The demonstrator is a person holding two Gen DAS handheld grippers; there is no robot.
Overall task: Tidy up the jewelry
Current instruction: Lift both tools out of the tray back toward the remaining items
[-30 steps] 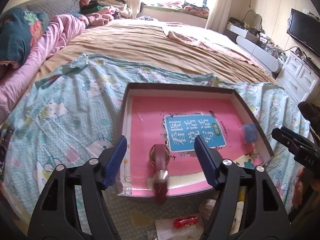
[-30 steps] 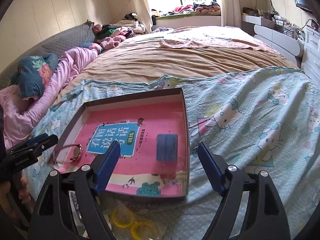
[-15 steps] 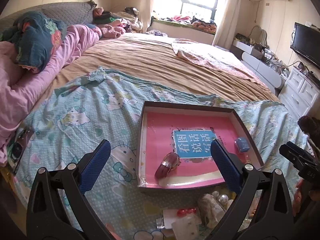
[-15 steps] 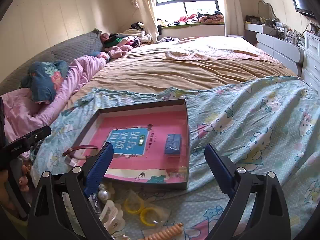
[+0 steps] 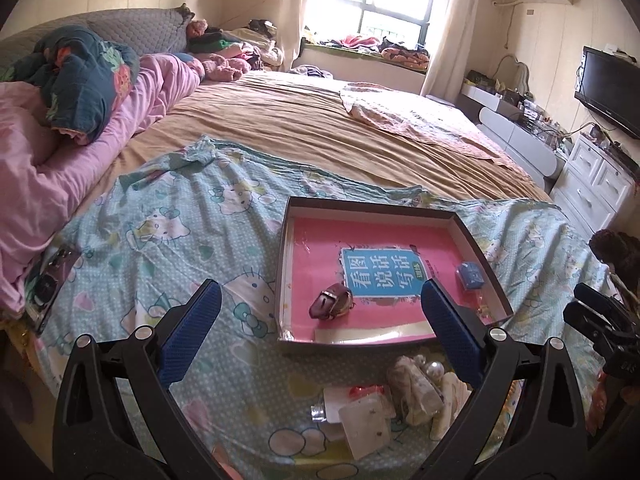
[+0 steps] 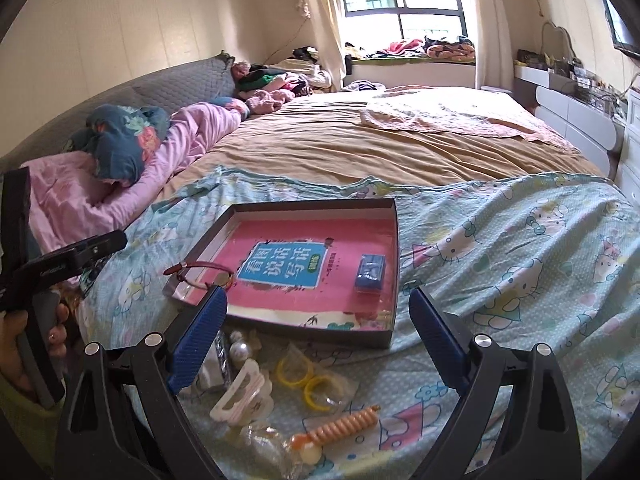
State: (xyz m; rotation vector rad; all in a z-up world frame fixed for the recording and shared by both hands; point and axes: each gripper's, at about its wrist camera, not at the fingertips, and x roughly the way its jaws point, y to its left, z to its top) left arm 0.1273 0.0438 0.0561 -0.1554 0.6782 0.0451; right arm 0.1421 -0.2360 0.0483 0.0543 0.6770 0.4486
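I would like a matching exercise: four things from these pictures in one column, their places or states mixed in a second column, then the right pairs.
Things:
1. watch
2. small blue box
3. yellow rings
4. left gripper

Places or states:
A. on the bedsheet, outside the tray
B. in the tray, near its left wall
C. open, holding nothing
D. in the tray, near its right wall

Pairs: 1-B, 2-D, 3-A, 4-C
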